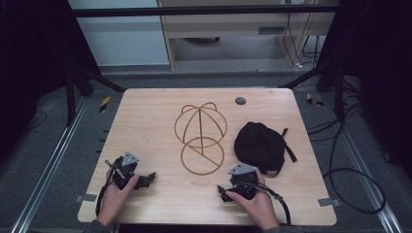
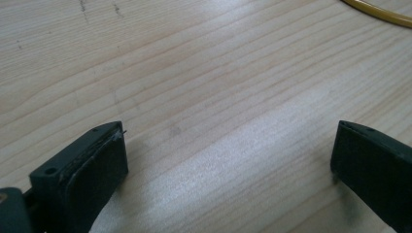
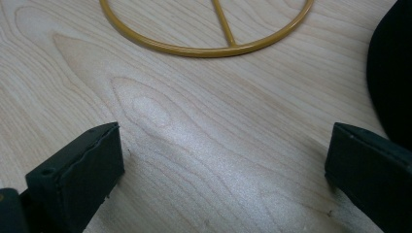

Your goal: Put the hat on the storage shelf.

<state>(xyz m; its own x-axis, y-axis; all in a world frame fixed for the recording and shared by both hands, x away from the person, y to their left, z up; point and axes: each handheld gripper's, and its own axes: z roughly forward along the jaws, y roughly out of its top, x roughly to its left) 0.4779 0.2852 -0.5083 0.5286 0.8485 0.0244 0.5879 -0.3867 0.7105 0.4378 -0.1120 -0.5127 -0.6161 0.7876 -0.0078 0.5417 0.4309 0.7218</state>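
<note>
Black cap [image 1: 260,146] beside wire stand [image 1: 201,139].

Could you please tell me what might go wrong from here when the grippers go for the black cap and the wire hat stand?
1. The wire hat stand looks light and stands free on the table; a nudge could tip or slide it.
2. The black cap is soft and lies flat, so the right hand-held gripper, now open, may pinch only fabric.
3. The left hand-held gripper, open too, is far from the cap.
</note>
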